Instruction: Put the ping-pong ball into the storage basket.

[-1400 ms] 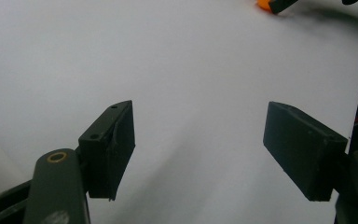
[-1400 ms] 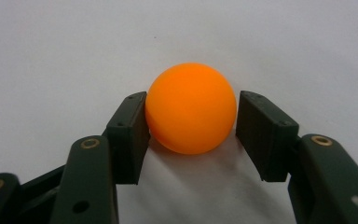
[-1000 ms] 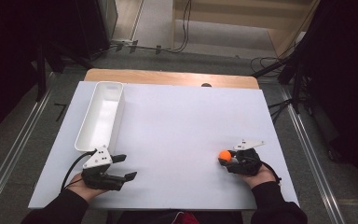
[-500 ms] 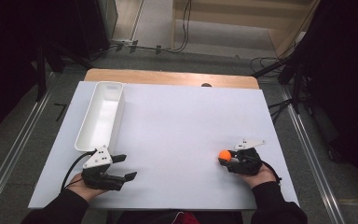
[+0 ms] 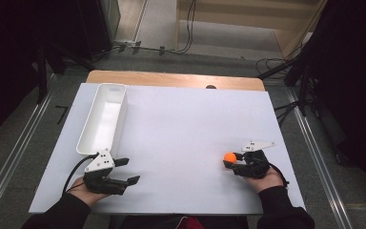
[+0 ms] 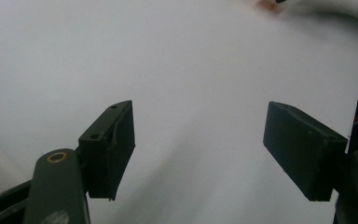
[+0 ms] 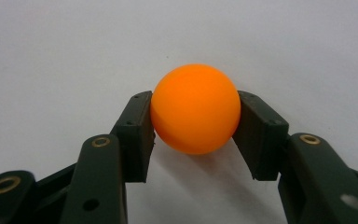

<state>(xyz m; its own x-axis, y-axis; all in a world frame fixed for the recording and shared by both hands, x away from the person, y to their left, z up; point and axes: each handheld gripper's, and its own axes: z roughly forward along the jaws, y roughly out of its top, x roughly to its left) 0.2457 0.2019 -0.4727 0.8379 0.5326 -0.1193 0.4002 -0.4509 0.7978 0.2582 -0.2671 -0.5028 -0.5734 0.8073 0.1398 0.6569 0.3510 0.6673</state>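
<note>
white tray (image 5: 102,119): far-left, long | white tabletop (image 5: 186,124) | wooden edge (image 5: 171,79)

Orange ball (image 7: 195,108), black fingers (image 7: 135,135), white tray (image 5: 102,119), white table sheet (image 5: 186,124) with a wooden edge

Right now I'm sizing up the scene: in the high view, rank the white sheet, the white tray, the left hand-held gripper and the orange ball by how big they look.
1. white sheet
2. white tray
3. left hand-held gripper, though it lies nearer the camera than the tray
4. orange ball
</note>
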